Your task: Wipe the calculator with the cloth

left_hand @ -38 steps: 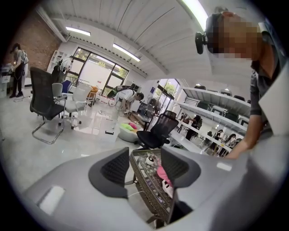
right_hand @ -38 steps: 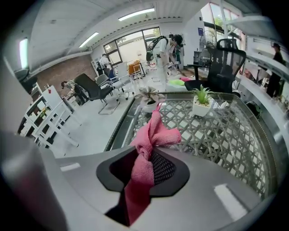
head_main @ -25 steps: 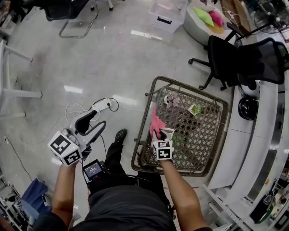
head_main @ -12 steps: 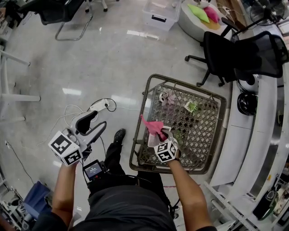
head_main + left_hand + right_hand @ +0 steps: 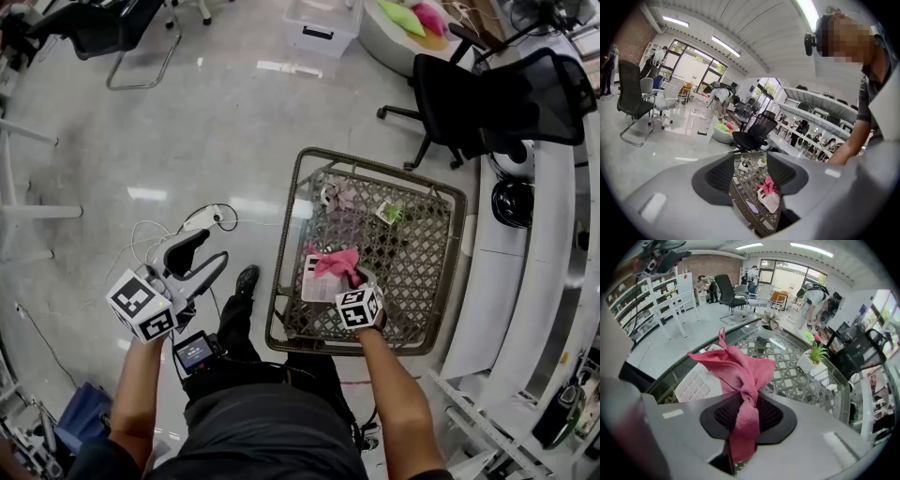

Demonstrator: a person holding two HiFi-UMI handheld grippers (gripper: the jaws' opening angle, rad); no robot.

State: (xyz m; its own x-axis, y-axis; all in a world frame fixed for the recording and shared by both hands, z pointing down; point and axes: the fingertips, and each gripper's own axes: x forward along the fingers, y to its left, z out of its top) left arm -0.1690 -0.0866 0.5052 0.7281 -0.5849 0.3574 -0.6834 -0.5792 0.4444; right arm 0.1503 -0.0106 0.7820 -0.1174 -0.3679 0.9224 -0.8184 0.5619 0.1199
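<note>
Clamping nearly shut on a twisted neck of the pink cloth (image 5: 740, 373), right gripper (image 5: 747, 416) with the cloth's tail hanging back through the jaws and the loose bulk fanned out ahead, gripped short like this probably to leave a broad soft pad for wiping. Tilted steeply down over the near left part of the wicker table (image 5: 375, 161), with that pad draped on the white calculator (image 5: 314, 281), lying flat and keys-up on the glass top just inside the table's left edge. Covering the calculator's right side by the look of the head view, keypad bare on the left, so likely the start of a stroke. Well apart from the small potted plant (image 5: 815, 355) and the white pot (image 5: 766, 326) farther back. Out over the floor, left of the table, left gripper (image 5: 752, 173) with jaws wide apart and nothing between them, seemingly parked clear, perhaps ready to steady the calculator against sliding on the glass.
</note>
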